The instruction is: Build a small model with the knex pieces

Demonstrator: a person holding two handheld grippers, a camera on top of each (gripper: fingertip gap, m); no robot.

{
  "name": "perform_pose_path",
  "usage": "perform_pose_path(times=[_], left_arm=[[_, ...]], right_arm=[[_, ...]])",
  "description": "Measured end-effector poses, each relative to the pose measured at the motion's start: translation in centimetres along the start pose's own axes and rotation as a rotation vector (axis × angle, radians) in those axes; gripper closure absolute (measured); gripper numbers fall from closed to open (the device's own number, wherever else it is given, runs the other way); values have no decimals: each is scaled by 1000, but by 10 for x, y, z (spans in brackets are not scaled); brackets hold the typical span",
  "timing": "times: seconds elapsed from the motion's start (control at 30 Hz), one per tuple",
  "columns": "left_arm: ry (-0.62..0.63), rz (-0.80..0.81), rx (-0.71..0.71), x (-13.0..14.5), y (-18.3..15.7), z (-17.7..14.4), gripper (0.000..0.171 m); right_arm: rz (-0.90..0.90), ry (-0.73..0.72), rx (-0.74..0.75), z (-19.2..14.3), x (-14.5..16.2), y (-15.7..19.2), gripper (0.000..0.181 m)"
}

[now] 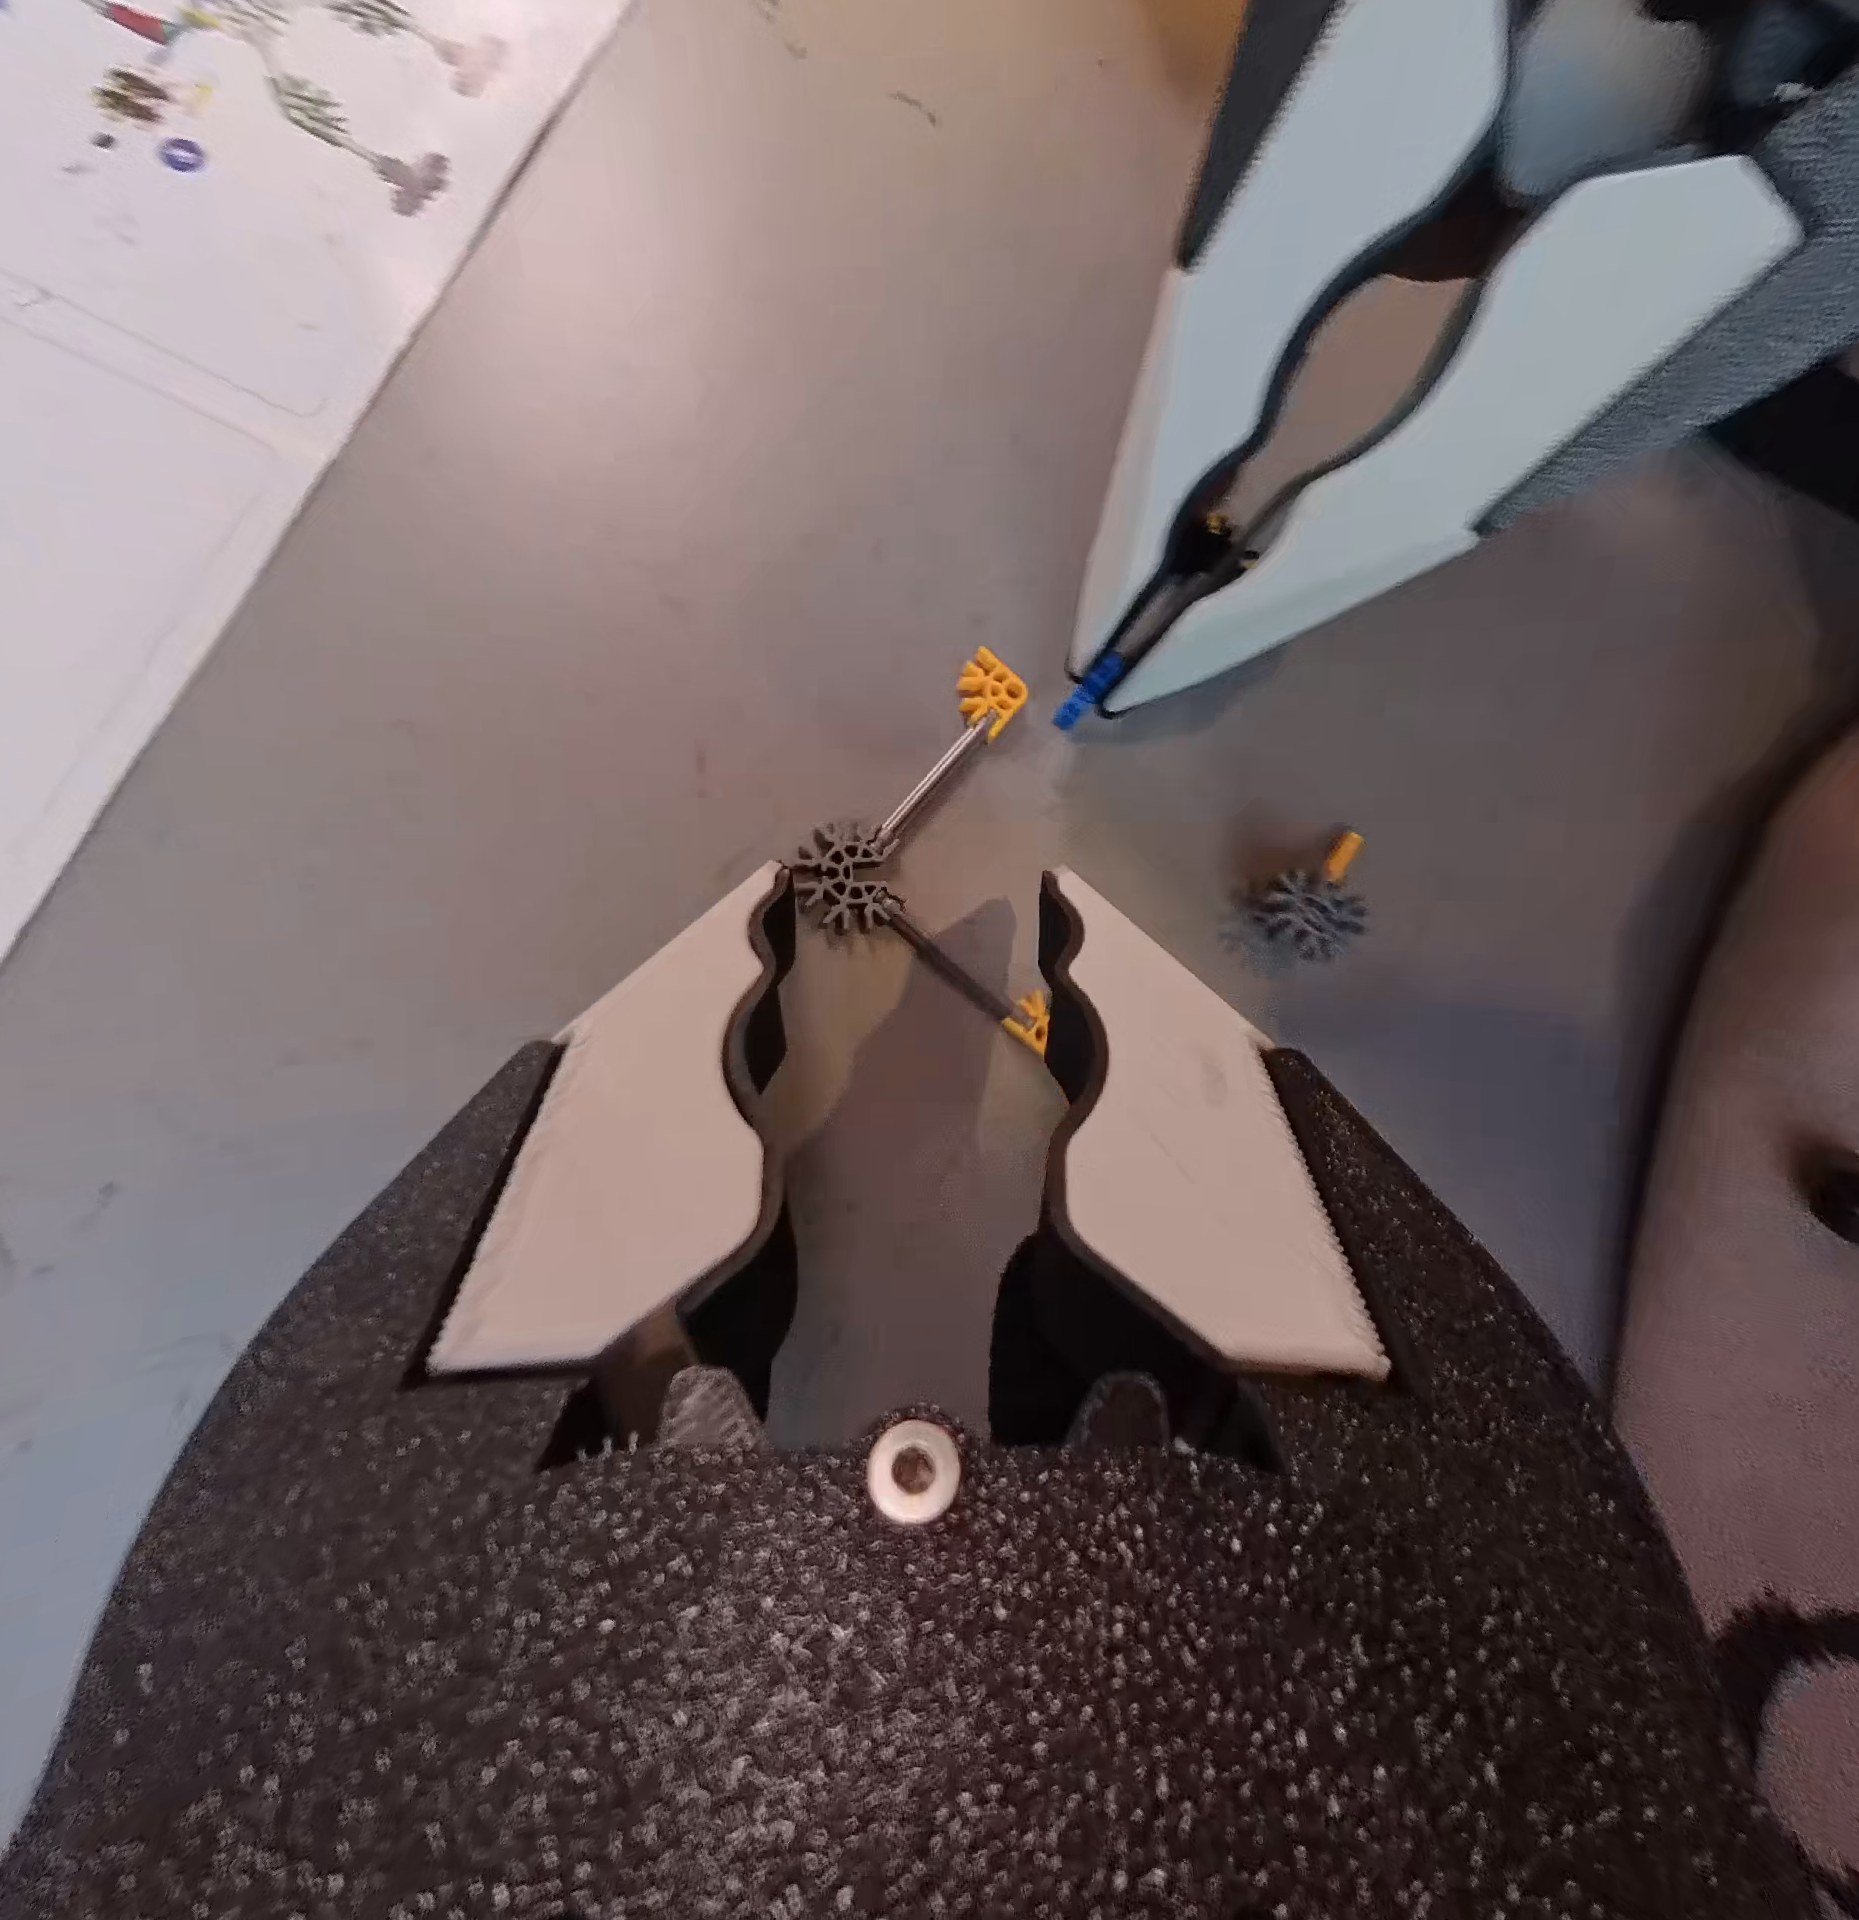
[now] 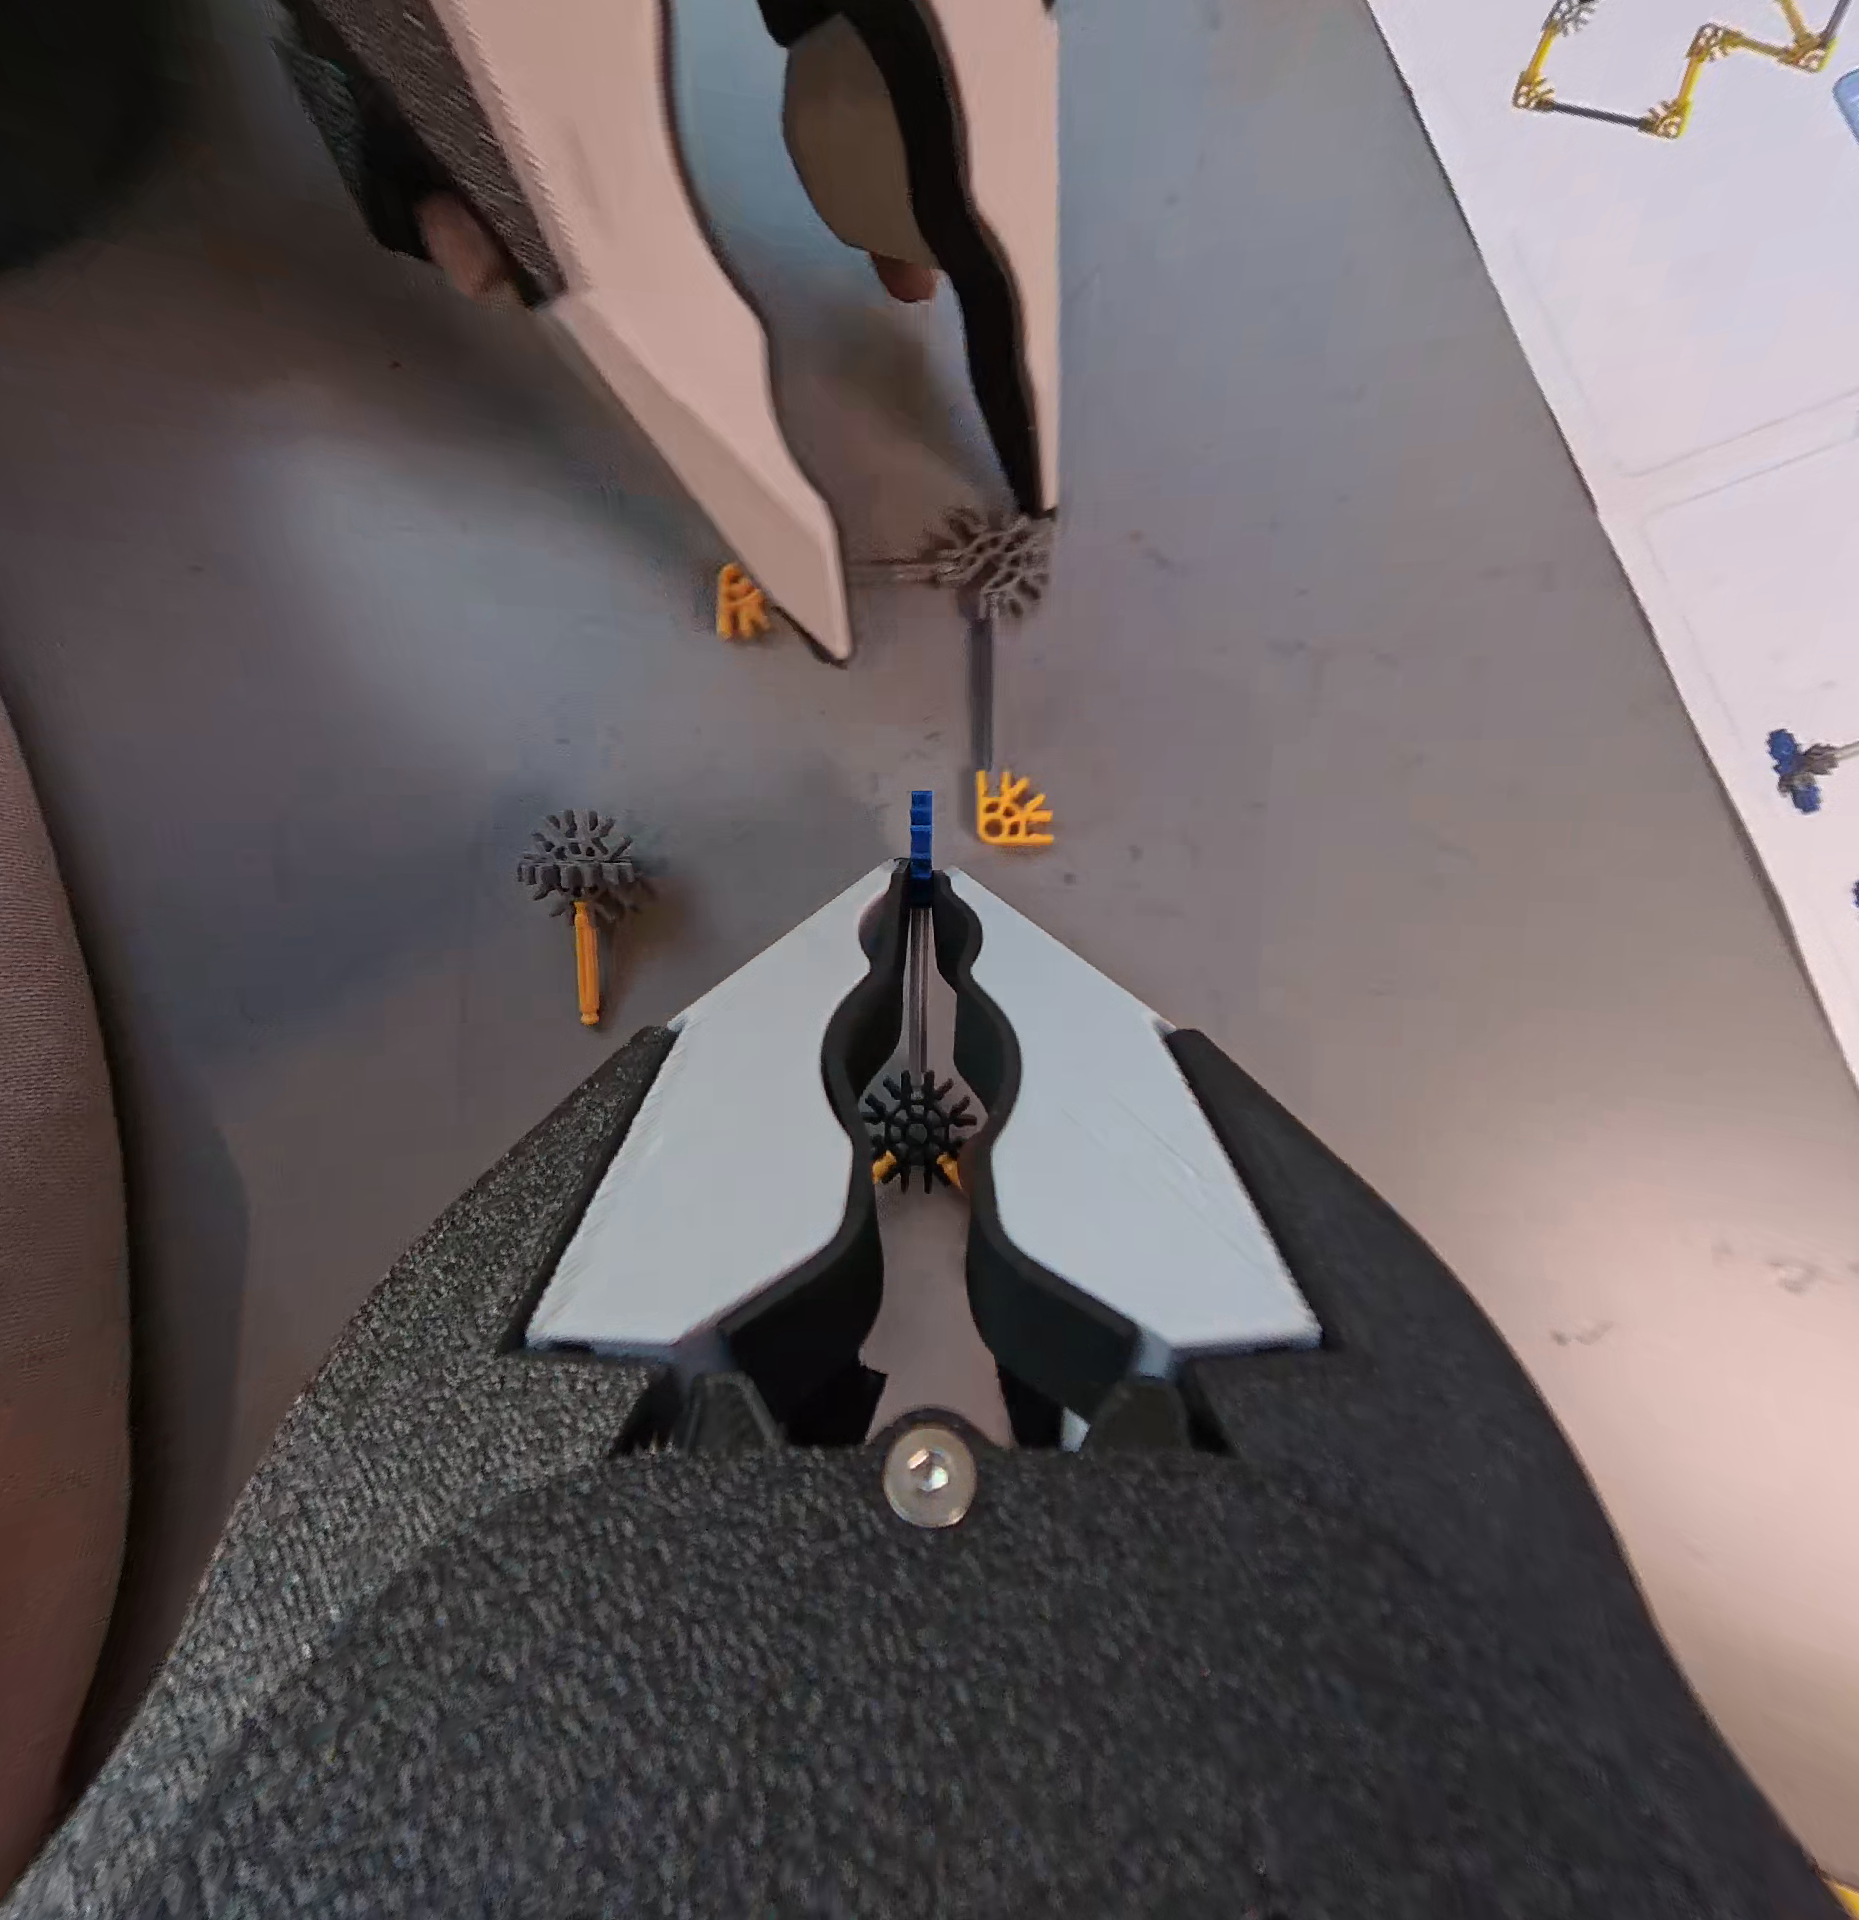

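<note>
Rods joined at the grey hub (image 1: 845, 889) lay on the surface between the spread left gripper (image 1: 912, 883), while the right gripper (image 2: 920, 868), just beyond, clenched a blue-tipped rod (image 2: 920, 821).

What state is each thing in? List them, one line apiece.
Left gripper: open, one finger tip touching the grey connector.
Right gripper: shut on the blue-tipped rod.
Blue-tipped rod: clamped, tip sticking out, black connector at its rear end.
Grey connector: flat on the table, two rods plugged in, each ending in a yellow connector.
Loose grey connector: on the table, short yellow rod attached.
Instruction sheet: flat on the table.
</note>
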State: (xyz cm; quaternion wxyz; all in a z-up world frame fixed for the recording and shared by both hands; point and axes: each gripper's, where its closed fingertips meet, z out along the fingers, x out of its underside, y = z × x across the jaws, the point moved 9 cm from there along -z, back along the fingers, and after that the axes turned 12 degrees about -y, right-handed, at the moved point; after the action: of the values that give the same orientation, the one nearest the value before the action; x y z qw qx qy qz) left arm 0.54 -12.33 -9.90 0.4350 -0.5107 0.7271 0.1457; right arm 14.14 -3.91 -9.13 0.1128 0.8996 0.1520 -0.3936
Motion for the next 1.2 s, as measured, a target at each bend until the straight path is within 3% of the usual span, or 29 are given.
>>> perform_pose_path(times=[0.2,0.43,0.53,0.6,0.9,1.07,1.2], left_arm=[[-22,140,117,2,8,-22,130],[-68,479,290,18,3,-10,132],[-39,459,326,17,-1,-5,138],[-30,457,285,15,-4,-1,151],[-5,358,127,7,-28,14,151],[-38,317,214,9,-23,10,149],[-61,380,228,12,-19,11,136]], right_arm=[[-4,11,-3,6,-1,2,180],[-39,41,-26,10,-5,11,180],[-39,52,-55,8,-5,14,180],[-44,68,-60,8,-4,16,180],[-60,82,-24,10,-3,9,180],[-55,83,-36,9,-2,9,180],[-62,87,-49,9,-1,10,180]])
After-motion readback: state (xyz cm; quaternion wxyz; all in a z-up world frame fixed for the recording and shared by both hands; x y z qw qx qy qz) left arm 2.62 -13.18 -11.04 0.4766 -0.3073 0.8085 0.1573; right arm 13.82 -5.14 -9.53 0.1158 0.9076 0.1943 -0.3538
